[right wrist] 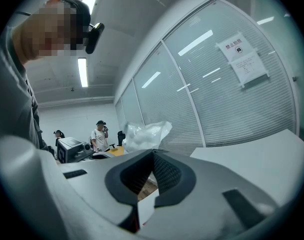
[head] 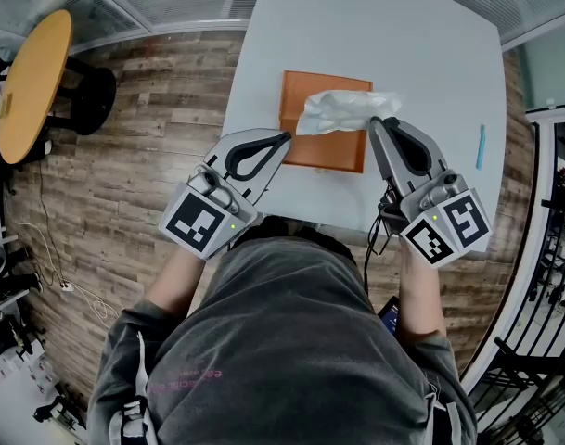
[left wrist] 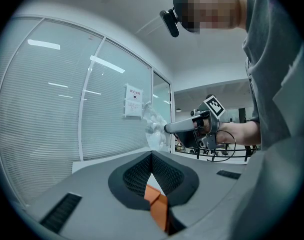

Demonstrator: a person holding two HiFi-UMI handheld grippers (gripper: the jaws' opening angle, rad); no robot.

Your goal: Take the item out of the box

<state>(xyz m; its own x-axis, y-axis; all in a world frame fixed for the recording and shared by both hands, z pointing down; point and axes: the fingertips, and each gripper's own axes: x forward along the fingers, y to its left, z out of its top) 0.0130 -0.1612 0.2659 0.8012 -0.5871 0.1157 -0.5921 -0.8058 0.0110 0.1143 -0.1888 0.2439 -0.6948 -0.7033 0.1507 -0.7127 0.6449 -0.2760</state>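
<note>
A flat orange box (head: 323, 146) lies on the white table (head: 421, 54). A crumpled clear plastic bag (head: 342, 109) is held up over its far end. My right gripper (head: 375, 121) is shut on the bag's right end; in the right gripper view the bag (right wrist: 144, 134) bunches just past the closed jaws (right wrist: 153, 153). My left gripper (head: 284, 138) is shut, its tip at the box's left edge. In the left gripper view the orange box (left wrist: 156, 201) shows through the gap under the closed jaws (left wrist: 152, 155), and the bag (left wrist: 154, 126) hangs from the right gripper (left wrist: 167, 129).
A thin blue pen-like item (head: 481, 146) lies near the table's right edge. A round wooden table (head: 32, 82) stands on the plank floor at the left, and black railings (head: 551, 248) run along the right. Glass walls with blinds (right wrist: 231, 109) stand behind the table.
</note>
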